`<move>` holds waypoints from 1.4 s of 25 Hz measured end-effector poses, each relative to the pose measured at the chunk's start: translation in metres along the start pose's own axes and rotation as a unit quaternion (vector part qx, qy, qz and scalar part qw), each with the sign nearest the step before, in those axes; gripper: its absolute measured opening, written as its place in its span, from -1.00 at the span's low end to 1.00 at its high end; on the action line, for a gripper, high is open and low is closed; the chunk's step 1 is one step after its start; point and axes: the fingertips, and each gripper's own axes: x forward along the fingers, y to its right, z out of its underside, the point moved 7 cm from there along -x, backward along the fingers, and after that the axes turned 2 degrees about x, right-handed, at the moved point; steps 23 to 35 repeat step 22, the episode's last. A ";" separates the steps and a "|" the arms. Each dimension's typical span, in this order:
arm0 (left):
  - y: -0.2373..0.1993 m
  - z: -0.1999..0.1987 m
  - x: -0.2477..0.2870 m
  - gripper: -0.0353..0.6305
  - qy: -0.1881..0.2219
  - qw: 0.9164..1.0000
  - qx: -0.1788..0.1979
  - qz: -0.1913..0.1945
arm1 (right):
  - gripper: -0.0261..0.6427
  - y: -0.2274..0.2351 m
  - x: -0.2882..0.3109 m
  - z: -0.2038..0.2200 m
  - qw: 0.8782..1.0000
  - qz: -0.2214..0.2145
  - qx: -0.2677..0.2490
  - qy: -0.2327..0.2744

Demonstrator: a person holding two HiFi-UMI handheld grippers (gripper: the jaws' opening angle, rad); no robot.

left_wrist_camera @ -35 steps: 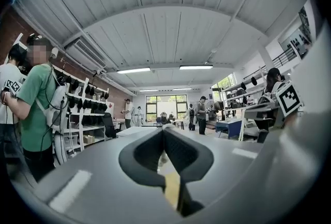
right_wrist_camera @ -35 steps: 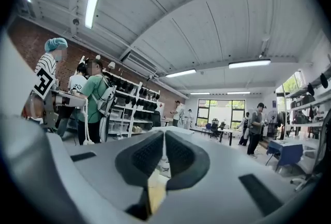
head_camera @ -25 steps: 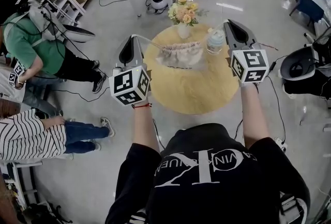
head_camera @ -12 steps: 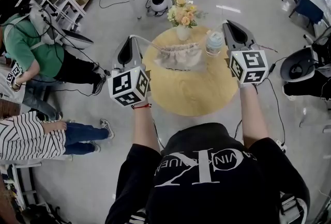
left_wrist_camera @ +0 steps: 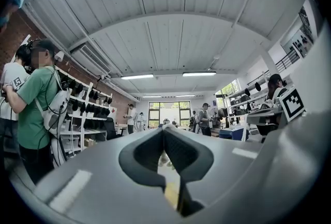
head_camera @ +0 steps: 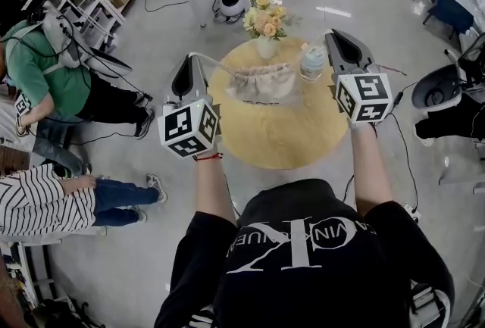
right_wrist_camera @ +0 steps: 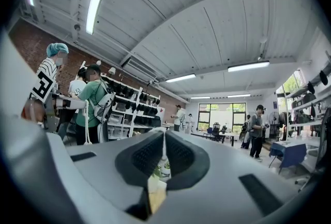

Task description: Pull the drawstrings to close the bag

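1. The beige cloth drawstring bag point(head_camera: 261, 82) lies on the far half of the round wooden table point(head_camera: 280, 137), at my 12 o'clock. Its long axis runs from 9 to 3 o'clock, and its gathered mouth is along the far edge.
2. My left gripper point(head_camera: 195, 55) has its jaws pressed together on a white drawstring cord point(head_camera: 214, 61). The cord runs taut from the tip to the bag's left end, at about 4 o'clock from that tip.
3. My right gripper point(head_camera: 331, 32) is also clamped shut, pinching the other white drawstring cord point(right_wrist_camera: 164, 146) in the seam of its pads. From it the bag lies at about 8 o'clock, past the clear plastic water bottle point(head_camera: 311, 61).
4. The bag sits between the two tips, nearer the left one. I judge the next pull should go outward along the bag's axis, left toward 9 o'clock and right toward 3.
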 end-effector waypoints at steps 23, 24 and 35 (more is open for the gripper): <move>-0.002 0.000 -0.008 -0.85 0.005 1.000 -0.004 -0.009 | -0.87 -0.002 -0.005 0.000 1.000 -0.005 0.003 0.004; -0.002 0.000 -0.008 -0.85 0.005 1.000 -0.004 -0.009 | -0.87 -0.002 -0.005 0.000 1.000 -0.005 0.003 0.004; -0.002 0.000 -0.008 -0.85 0.005 1.000 -0.004 -0.009 | -0.87 -0.002 -0.005 0.000 1.000 -0.005 0.003 0.004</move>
